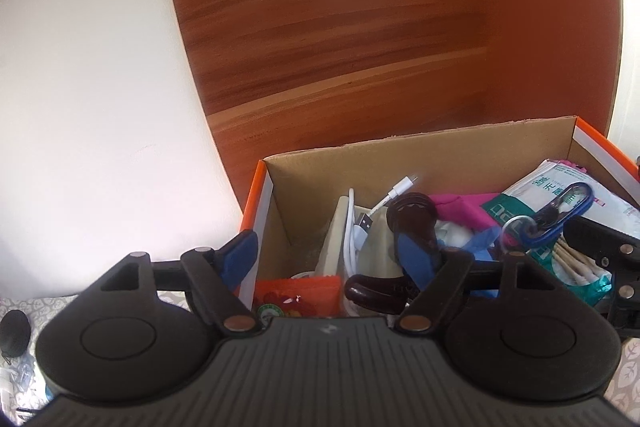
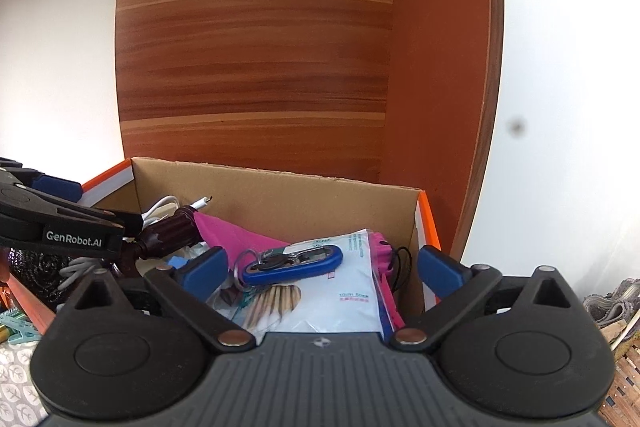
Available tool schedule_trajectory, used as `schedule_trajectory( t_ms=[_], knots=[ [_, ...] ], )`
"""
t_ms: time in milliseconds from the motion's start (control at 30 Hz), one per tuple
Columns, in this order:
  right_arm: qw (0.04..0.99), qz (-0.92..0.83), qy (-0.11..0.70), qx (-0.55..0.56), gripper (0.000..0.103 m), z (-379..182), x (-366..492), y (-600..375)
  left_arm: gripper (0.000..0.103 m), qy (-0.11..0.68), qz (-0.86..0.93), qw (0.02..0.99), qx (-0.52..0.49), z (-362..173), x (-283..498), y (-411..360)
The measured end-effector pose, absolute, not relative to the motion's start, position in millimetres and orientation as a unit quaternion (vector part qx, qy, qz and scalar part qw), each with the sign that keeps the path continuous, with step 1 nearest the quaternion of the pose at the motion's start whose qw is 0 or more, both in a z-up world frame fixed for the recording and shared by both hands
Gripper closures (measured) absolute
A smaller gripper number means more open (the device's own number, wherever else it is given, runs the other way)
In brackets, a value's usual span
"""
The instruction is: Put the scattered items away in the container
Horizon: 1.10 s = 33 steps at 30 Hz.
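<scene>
1. Wood panel (image 1: 340, 27) stands upright behind everything, white wall beside it.
2. Cardboard box (image 1: 400, 163) with orange rim sits right against the panel; it's the container, already packed with loose stuff.
3. Left gripper (image 1: 328, 259) over the box's left end, jaws spread wide: left pad outside the box wall, right pad inside, resting against the dark brown wooden handle (image 1: 412, 223). Not clamped on it.
4. Right gripper (image 2: 320, 271) over the box's right end, jaws fully apart, nothing gripped; its right pad is at the box's right wall.
5. White packet (image 2: 344, 291) lies flat in the right part of the box, pink cloth (image 2: 236, 231) behind it.
6. Blue carabiner keyring (image 2: 292, 263) lies on the packet, between the right jaws, untouched.
7. White USB cable (image 1: 360, 219) coiled at the box's left-middle.
8. Orange snack sachet (image 1: 296, 295) at the front left, inside the box.
</scene>
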State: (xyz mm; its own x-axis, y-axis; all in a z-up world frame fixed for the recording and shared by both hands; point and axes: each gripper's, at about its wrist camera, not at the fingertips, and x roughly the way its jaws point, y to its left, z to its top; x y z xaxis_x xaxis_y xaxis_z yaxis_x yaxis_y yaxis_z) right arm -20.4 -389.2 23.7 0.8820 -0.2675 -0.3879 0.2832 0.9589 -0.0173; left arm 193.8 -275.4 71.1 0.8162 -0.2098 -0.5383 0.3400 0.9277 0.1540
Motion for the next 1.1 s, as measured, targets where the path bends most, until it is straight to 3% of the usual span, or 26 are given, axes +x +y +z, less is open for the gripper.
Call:
schedule_trajectory(
  t_ms=[300,1100],
  knots=[
    [0.974,-0.139,0.175,0.017,0.0,30.7,-38.9,-372.6,0.003,0.221,-0.149,0.956,0.121,83.3,163.9,-270.3],
    [0.974,-0.171,0.148,0.004,0.0,30.6,-98.2,-298.8,0.0,0.198,-0.139,0.968,0.064,88.3,97.1,-227.4]
  ],
)
